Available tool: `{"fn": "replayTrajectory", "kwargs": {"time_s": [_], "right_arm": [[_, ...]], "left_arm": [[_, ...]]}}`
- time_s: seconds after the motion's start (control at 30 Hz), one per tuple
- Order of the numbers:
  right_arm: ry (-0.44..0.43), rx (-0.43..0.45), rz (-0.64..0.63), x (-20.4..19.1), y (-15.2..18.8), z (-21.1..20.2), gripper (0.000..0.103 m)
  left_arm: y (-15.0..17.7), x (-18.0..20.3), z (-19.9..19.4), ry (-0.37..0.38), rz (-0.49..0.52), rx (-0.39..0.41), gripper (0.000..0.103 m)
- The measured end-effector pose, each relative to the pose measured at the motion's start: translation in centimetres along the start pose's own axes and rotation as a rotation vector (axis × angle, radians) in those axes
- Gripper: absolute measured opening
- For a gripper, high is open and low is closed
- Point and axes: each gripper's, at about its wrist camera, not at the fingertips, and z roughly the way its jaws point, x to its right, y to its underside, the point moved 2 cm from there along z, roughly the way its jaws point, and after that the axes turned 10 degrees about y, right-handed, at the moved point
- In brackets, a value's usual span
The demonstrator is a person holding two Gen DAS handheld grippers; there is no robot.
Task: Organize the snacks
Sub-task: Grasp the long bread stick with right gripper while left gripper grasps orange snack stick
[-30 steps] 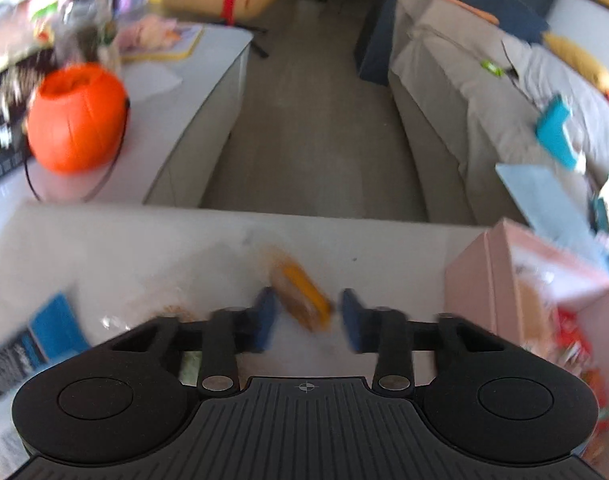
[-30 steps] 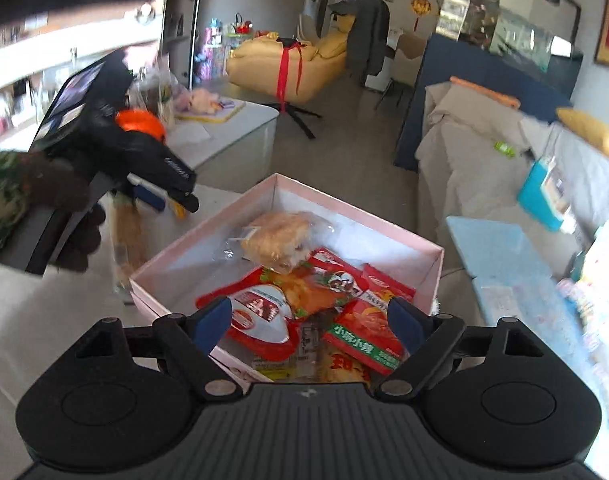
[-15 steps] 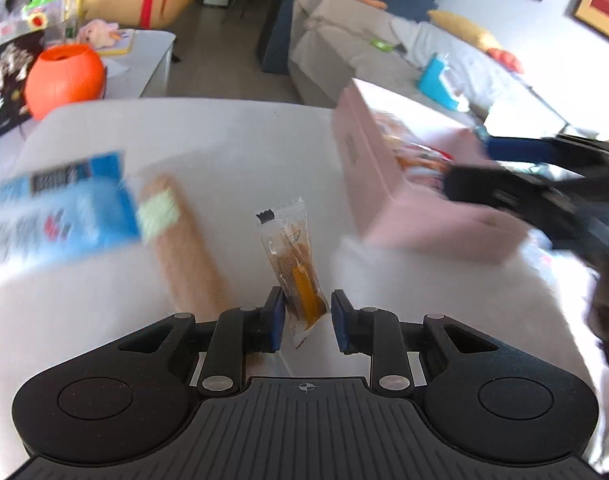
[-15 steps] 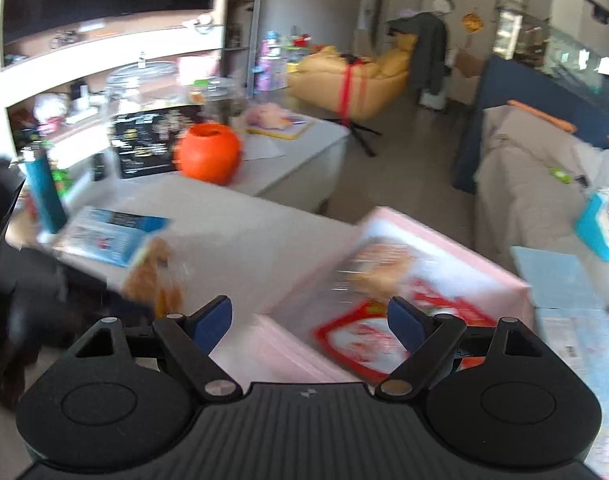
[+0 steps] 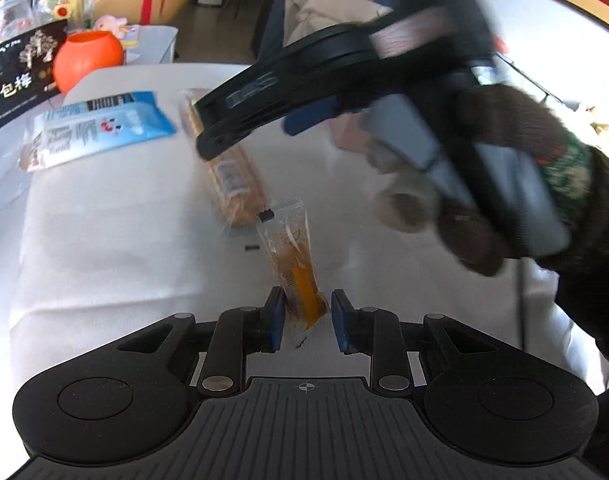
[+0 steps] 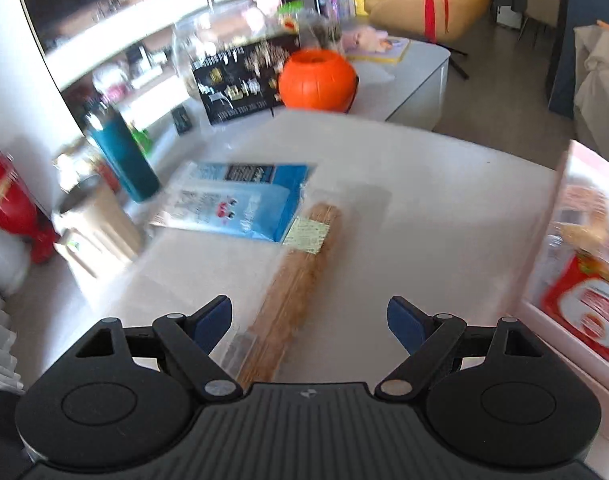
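Observation:
My left gripper (image 5: 303, 314) is shut on a small clear packet with an orange snack (image 5: 294, 264) and holds it over the white table (image 5: 104, 240). A long brown biscuit pack (image 5: 228, 168) lies beyond it, partly hidden by my right gripper (image 5: 304, 120), which crosses above. In the right wrist view my right gripper (image 6: 308, 320) is open and empty just above that biscuit pack (image 6: 300, 280). A blue and white snack bag (image 6: 240, 200) lies to its left. The pink box (image 6: 584, 280) with snacks inside stands at the right edge.
An orange pumpkin bucket (image 6: 316, 80) and a black printed bag (image 6: 240, 80) stand at the table's far side. A teal bottle (image 6: 124, 156) and a metal cup (image 6: 96, 224) stand at the left edge. A sofa (image 5: 324, 4) is beyond.
My right gripper has swung left from over the pink box to over the biscuit pack. My left gripper keeps the orange packet and has turned to face the table.

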Motion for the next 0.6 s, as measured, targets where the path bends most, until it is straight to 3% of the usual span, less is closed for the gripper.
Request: {"fn": "replayTrajectory", "kwargs": {"time_s": [0.03, 0.07, 0.1, 0.17, 0.33, 0.47, 0.6], "right_arm": [[0.020, -0.012, -0.009, -0.5, 0.0, 1.0, 0.084], [0.020, -0.024, -0.015, -0.8, 0.0, 1.6, 0.075], [0.002, -0.036, -0.018, -1.0, 0.2, 2.0, 0.057], [-0.062, -0.060, -0.030, -1.2, 0.9, 2.0, 0.039], [-0.011, -0.025, -0.127, -0.1, 4.3, -1.3, 0.030], [-0.030, -0.050, -0.095, 3.1, 7.9, -4.6, 0.029], [0.006, -0.066, -0.052, 6.7, 12.1, -7.9, 0.029]], "left_arm": [[0.1, -0.1, -0.2, 0.004, -0.005, 0.001, 0.029], [0.2, -0.1, -0.4, 0.005, -0.009, 0.001, 0.029], [0.3, -0.1, -0.6, 0.004, -0.009, 0.003, 0.029], [0.5, -0.1, -1.0, 0.006, -0.009, 0.007, 0.029], [1.0, 0.6, -1.5, 0.059, -0.008, 0.004, 0.028], [1.1, 2.2, -1.1, 0.122, 0.030, -0.032, 0.025], [0.3, 3.4, -0.2, 0.141, 0.069, -0.046, 0.025]]}}
